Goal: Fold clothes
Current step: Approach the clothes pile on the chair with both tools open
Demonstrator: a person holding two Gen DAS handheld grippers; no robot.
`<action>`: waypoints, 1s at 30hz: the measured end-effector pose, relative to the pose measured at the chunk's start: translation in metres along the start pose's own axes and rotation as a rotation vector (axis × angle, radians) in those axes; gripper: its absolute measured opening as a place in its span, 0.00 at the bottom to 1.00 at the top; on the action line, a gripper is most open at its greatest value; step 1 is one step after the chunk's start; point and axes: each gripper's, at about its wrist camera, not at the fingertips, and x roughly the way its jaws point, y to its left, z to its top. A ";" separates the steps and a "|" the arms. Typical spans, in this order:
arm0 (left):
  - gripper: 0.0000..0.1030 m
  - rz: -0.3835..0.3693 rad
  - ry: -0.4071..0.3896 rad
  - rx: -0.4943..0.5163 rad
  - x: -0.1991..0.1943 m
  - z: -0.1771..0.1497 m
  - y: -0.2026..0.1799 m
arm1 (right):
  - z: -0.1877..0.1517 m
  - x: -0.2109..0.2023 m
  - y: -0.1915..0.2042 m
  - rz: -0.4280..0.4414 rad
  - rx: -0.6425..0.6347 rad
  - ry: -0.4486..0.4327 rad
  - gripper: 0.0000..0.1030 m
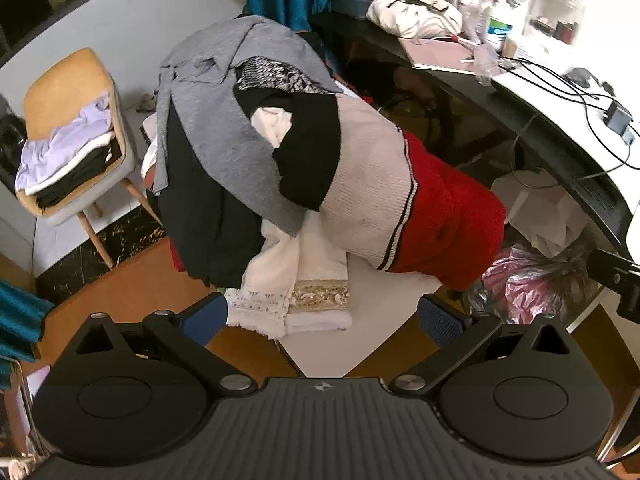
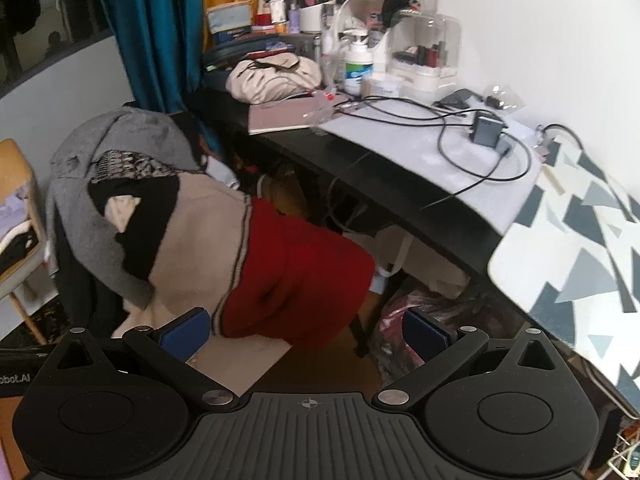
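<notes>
Unfolded clothes lie heaped on a small white table (image 1: pixel 340 356) beside the black desk (image 1: pixel 576 176); topmost is a colour-block knit sweater (image 1: pixel 372 200), beige body with a red hem end and a black section, draped over the heap toward the desk; a grey knit garment (image 1: pixel 216 120) lies over the far side of the heap, a cream fleecy piece with lace trim (image 1: pixel 288 292) hangs off the near edge of the table. Left gripper (image 1: pixel 322 316) hovers just before the cream piece, jaws spread wide, nothing between them; right gripper (image 2: pixel 306 330) hangs near the sweater's red end (image 2: pixel 296 272), jaws likewise apart and empty. Handling, as judged: knits soft, limp, fairly bulky, not slippery; layers overlap, so a pull on one will likely drag its neighbours; best hold seems the red hem end, which overhangs free, with a second hold at the black shoulder part to lift the sweater clear. Edges: the desk overhangs close beside the heap, cables (image 2: pixel 460 120) trail on top of it; a pink plastic bag (image 1: pixel 532 280) sits on the floor under the desk; a wooden stool (image 1: pixel 72 136) carrying folded items stands well apart from the heap on the side away from the desk; open floor lies on the near side of the table.
</notes>
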 end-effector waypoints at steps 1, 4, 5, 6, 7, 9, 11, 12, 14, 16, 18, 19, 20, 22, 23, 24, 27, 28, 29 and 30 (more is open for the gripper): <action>1.00 -0.005 0.001 -0.008 0.000 -0.001 0.002 | 0.000 -0.001 -0.002 0.002 0.001 -0.003 0.99; 1.00 -0.021 0.006 -0.031 -0.001 -0.002 0.010 | -0.005 -0.005 0.001 -0.042 -0.027 -0.031 0.99; 1.00 -0.027 0.007 -0.038 -0.001 -0.003 0.012 | -0.008 -0.006 0.008 -0.065 -0.053 -0.044 0.99; 1.00 -0.032 0.009 -0.046 -0.001 -0.003 0.015 | -0.007 -0.006 0.009 -0.062 -0.051 -0.037 0.99; 1.00 -0.034 0.010 -0.051 -0.001 -0.004 0.017 | -0.006 -0.004 0.008 -0.049 -0.042 -0.036 0.99; 1.00 -0.018 0.007 -0.044 0.000 -0.008 0.020 | -0.003 0.000 -0.001 -0.021 -0.015 -0.027 0.99; 1.00 0.000 0.010 -0.035 0.000 -0.010 0.022 | -0.005 0.000 0.000 -0.018 -0.016 -0.038 0.99; 1.00 0.008 0.008 -0.030 0.000 -0.012 0.023 | -0.003 -0.003 -0.001 -0.021 -0.021 -0.042 0.99; 1.00 0.032 -0.002 -0.019 0.000 -0.012 0.025 | -0.004 -0.003 0.004 -0.025 -0.032 -0.046 0.99; 1.00 0.042 -0.006 -0.002 0.000 -0.010 0.028 | -0.005 -0.003 0.011 -0.028 -0.045 -0.049 0.99; 1.00 0.048 -0.006 0.008 0.001 -0.010 0.030 | -0.006 -0.003 0.018 -0.035 -0.057 -0.044 0.99; 1.00 0.050 -0.001 0.010 0.001 -0.009 0.032 | -0.007 -0.003 0.021 -0.036 -0.064 -0.040 0.99; 1.00 0.053 0.001 0.012 0.002 -0.010 0.034 | -0.007 -0.003 0.023 -0.036 -0.068 -0.038 0.99; 1.00 0.063 0.003 0.016 0.003 -0.011 0.036 | -0.009 -0.003 0.029 -0.043 -0.075 -0.034 0.99; 1.00 0.069 -0.001 0.020 0.003 -0.013 0.037 | -0.010 -0.003 0.032 -0.051 -0.078 -0.032 0.99; 1.00 0.076 -0.002 0.025 0.003 -0.014 0.038 | -0.012 -0.004 0.034 -0.052 -0.079 -0.035 0.99; 1.00 0.074 0.012 0.015 0.006 -0.017 0.038 | -0.016 -0.004 0.034 -0.056 -0.084 -0.044 0.99; 1.00 0.064 0.018 0.007 0.007 -0.017 0.039 | -0.017 -0.003 0.034 -0.064 -0.085 -0.041 0.99; 1.00 0.053 0.023 -0.003 0.008 -0.018 0.040 | -0.017 -0.001 0.033 -0.069 -0.089 -0.036 0.99; 1.00 0.043 0.019 -0.016 0.008 -0.018 0.041 | -0.018 0.000 0.031 -0.068 -0.091 -0.032 0.99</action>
